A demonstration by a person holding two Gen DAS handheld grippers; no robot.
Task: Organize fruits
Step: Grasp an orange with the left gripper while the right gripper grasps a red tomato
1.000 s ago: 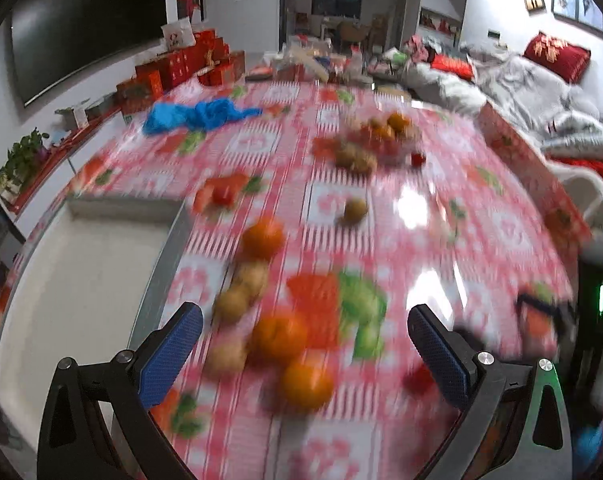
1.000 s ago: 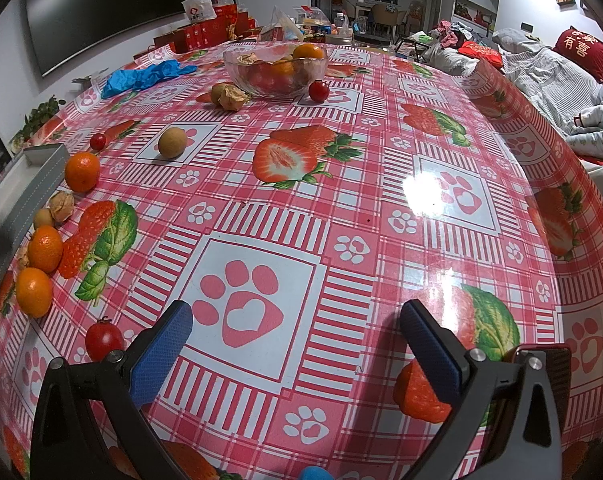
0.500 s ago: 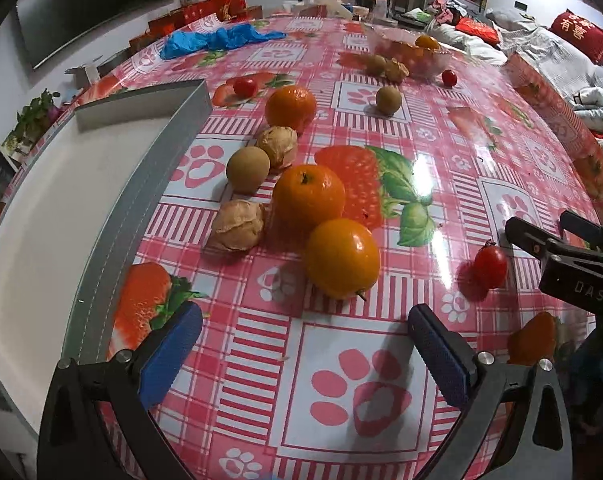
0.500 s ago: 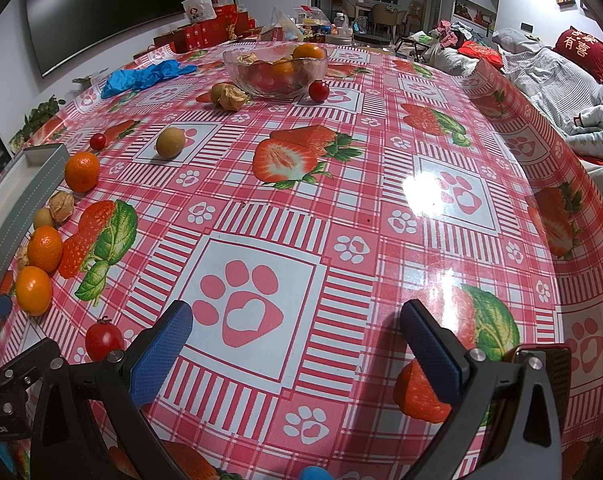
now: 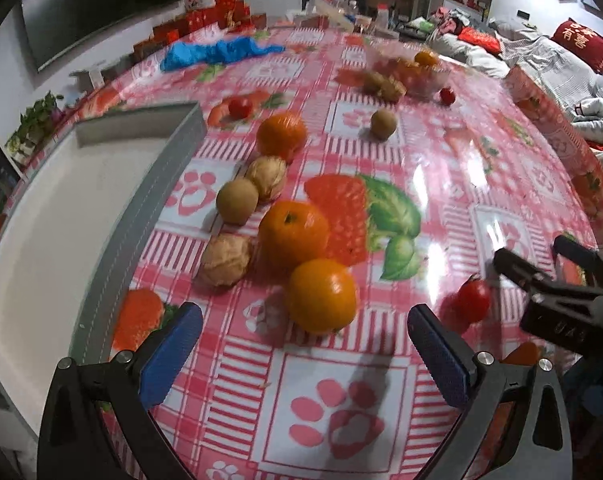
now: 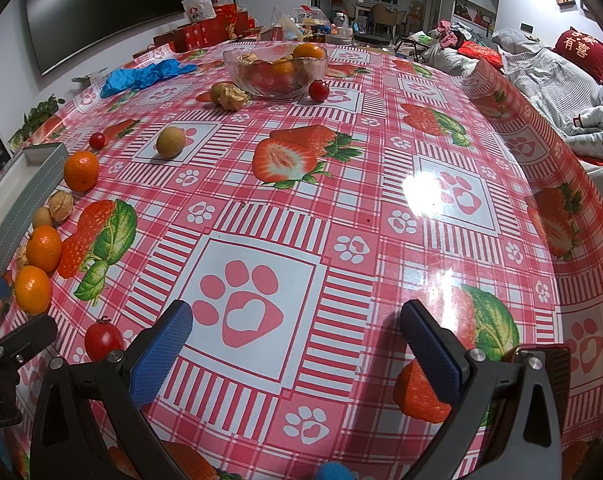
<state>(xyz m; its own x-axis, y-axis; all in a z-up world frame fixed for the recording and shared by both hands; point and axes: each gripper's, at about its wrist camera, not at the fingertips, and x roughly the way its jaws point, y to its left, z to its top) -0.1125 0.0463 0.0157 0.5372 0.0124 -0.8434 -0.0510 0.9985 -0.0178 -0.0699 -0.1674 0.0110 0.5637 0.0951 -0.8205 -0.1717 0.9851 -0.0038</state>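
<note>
Loose fruit lies on a red strawberry-print tablecloth (image 6: 341,200). In the left wrist view my left gripper (image 5: 301,344) is open, just short of the nearest orange (image 5: 323,295). Behind it sit a second orange (image 5: 294,233), a third orange (image 5: 282,133), two papery husked fruits (image 5: 226,260), a brown round fruit (image 5: 237,201) and cherry tomatoes (image 5: 472,301). My right gripper (image 6: 297,340) is open over bare cloth, with a cherry tomato (image 6: 103,338) at its left. A glass bowl (image 6: 275,68) holding fruit stands at the far side.
A white tray with a grey rim (image 5: 141,216) lies left of the fruit row. A blue cloth (image 5: 217,51) and red boxes (image 6: 205,32) sit at the table's far end. A sofa with bedding (image 6: 561,80) runs along the right.
The left gripper swung down and closed in on the fruit row, then eased slightly nearer the closest orange. The right gripper stayed still; the left gripper came into its view at the lower left.
</note>
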